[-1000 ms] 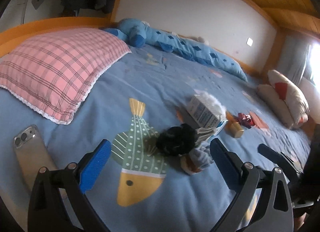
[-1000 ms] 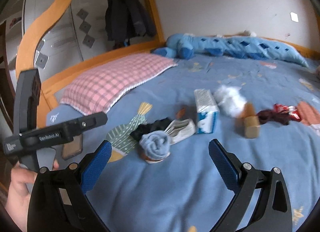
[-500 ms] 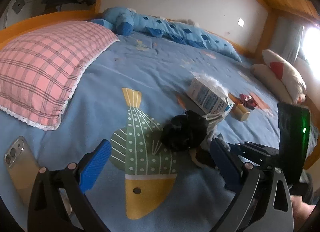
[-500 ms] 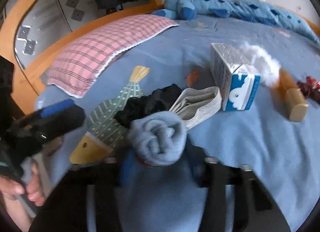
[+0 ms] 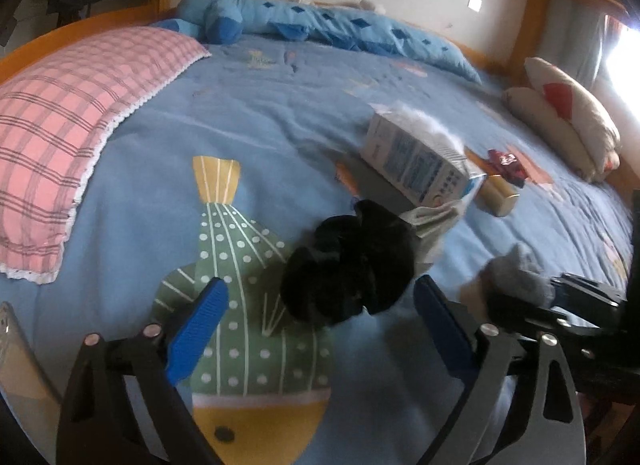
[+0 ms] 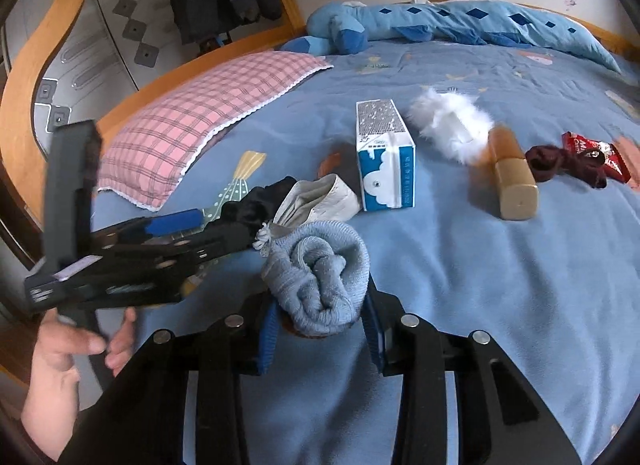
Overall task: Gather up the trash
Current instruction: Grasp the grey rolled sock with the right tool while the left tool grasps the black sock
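Note:
My right gripper is shut on a rolled grey-blue sock and holds it just above the blue bedspread; the sock also shows in the left wrist view. My left gripper is open, its blue pads on either side of a black cloth bundle, seen in the right wrist view. Behind lie a cream cloth, a blue-and-white carton, a white fluffy wad, a tan bottle, a dark red sock and a red wrapper.
A pink checked pillow lies at the left, a long blue plush toy along the wall, and cream cushions at the right. A phone lies at the bed's near left edge. A wooden bed frame curves at the left.
My right gripper closed on the grey-blue sock and lifted it off the pile. My left gripper moved forward until its pads flank the black cloth bundle.

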### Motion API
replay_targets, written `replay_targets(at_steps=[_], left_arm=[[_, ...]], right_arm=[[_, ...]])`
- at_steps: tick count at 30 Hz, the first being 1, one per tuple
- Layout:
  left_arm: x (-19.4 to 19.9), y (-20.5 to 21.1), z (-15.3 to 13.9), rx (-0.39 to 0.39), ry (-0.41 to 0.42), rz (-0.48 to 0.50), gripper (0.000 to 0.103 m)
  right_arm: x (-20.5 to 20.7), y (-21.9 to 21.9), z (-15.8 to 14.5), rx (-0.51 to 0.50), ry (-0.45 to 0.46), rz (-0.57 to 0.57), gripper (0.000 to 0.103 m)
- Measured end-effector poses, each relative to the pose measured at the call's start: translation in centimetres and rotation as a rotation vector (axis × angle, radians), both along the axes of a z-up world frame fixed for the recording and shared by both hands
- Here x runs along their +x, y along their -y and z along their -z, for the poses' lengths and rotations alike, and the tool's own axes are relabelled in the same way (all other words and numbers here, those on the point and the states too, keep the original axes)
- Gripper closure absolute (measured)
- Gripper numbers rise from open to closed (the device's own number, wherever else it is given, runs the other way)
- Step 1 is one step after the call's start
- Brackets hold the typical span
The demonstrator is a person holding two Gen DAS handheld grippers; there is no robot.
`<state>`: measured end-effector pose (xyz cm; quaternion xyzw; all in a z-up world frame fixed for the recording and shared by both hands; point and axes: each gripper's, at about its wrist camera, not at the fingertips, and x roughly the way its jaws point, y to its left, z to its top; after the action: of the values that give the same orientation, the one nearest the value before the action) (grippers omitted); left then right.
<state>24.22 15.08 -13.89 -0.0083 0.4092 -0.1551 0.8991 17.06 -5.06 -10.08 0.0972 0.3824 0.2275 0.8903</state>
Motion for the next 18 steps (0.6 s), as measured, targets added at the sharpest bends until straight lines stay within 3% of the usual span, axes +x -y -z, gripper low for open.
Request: replay_targets(at_steps=[3, 6, 8, 13, 18], left_arm=[[0.9, -0.2, 0.5, -0.043, -0.034, 0.018, 0.024], [1.4, -0.1, 0.8, -0.071, -0.048, 0.029, 0.046], [1.4, -0.3, 0.7, -0.107, -0.055, 0.035, 0.067], [0.6, -0.4, -0.3, -0.146, -0.008, 0.025, 0.082], [-1.4, -0.1, -2.2, -0.139, 0.063, 0.007, 0.084]], right_arm=[[0.0, 0.2, -0.1, 0.013, 0.004, 0.000, 0.067], [0.2, 0.5, -0.2, 0.025, 0.008, 0.003, 0.067], [0.0, 0.7, -0.1, 0.030, 0.008, 0.007, 0.067], [0.0, 1.0, 0.1, 0.032, 0.002, 0.013, 0.067], [-0.6, 1.2, 0.0, 0.042, 0.004, 0.008, 0.067]])
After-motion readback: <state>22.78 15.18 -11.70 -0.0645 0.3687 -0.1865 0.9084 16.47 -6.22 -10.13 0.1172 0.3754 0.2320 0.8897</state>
